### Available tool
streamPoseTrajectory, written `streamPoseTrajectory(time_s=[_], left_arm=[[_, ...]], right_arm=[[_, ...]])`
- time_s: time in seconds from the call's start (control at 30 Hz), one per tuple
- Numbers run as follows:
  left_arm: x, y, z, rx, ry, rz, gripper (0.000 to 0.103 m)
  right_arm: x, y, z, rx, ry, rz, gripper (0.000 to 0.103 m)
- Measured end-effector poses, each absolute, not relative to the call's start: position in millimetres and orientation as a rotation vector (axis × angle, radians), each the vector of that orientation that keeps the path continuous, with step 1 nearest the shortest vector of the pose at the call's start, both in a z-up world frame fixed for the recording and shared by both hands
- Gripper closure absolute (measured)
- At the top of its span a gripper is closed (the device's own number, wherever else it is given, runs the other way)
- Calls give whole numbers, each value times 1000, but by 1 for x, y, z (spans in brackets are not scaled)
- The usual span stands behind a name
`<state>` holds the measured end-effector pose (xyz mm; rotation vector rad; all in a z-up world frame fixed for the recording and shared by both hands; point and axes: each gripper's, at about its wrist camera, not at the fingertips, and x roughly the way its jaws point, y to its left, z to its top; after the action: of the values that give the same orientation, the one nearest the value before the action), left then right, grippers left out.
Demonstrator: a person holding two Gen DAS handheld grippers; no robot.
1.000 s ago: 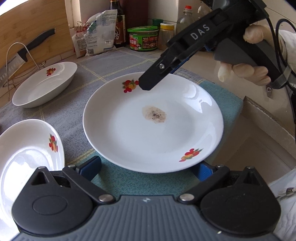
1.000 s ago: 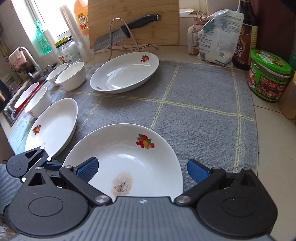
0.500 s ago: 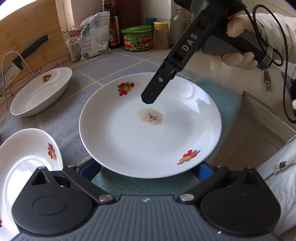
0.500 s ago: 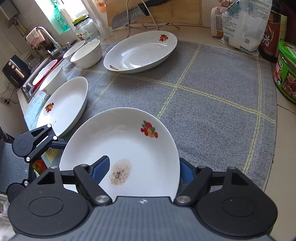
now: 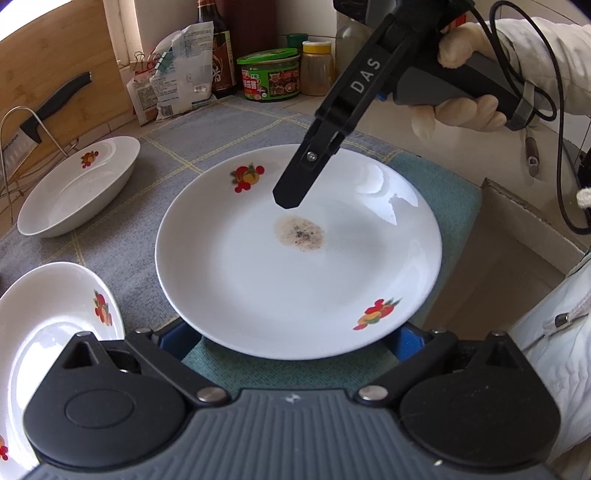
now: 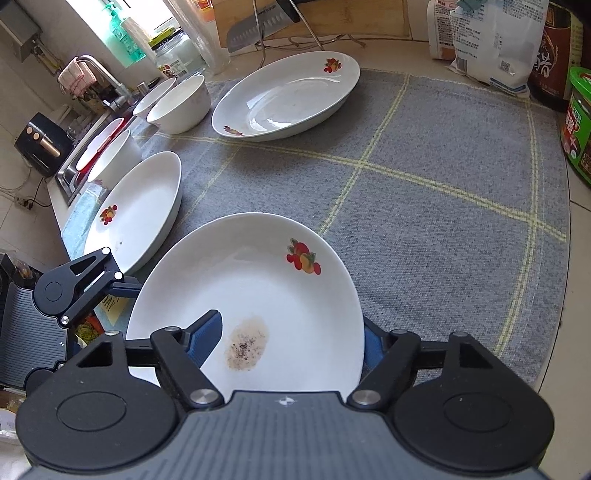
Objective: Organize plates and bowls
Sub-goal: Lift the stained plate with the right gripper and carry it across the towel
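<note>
I am looking along both grippers at a kitchen counter (image 6: pixel 576 373) covered by a grey cloth (image 6: pixel 424 236) with thin yellow grid lines. My right gripper (image 6: pixel 291 341) has its fingers clamped on the stained plate (image 6: pixel 258 295): one blue pad lies on the plate's upper face beside the brown speckled stain (image 6: pixel 246 349), the other sits under the rim. In the left wrist view the same plate (image 5: pixel 295 266) fills the middle, above a teal mat (image 5: pixel 447 184), with the right gripper (image 5: pixel 291 199) reaching down onto it from the upper right.

My left gripper (image 5: pixel 291 338) has its fingers wide apart, one blue pad at each side of the plate's near rim and below it; I cannot tell whether they touch it.

On the cloth to the left lies a second fruit-printed plate (image 6: pixel 136 210), and farther back a deep oval dish (image 6: pixel 288 96) of the same pattern. Two white bowls (image 6: pixel 177 103) stand beside that dish, and another bowl (image 6: pixel 110 158) sits near the sink (image 6: pixel 70 173), where a tap (image 6: pixel 99 70) rises under a bright window.

Along the back wall I see a cleaver (image 6: pixel 255 26) on a wire rack against a wooden board (image 5: pixel 48 81), a white bag (image 5: pixel 177 70), a dark sauce bottle (image 5: pixel 218 55) and a green-lidded jar (image 5: pixel 269 74).
</note>
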<state>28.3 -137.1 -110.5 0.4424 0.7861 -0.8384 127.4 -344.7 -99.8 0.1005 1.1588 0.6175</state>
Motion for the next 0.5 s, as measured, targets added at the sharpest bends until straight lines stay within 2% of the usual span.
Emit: streamPoseTrajectory(time_s=[0.5], left_arm=[[29,-138,-110,462,799,-843,2]], right_arm=[[129,-340,-99,82,1176,606,21]])
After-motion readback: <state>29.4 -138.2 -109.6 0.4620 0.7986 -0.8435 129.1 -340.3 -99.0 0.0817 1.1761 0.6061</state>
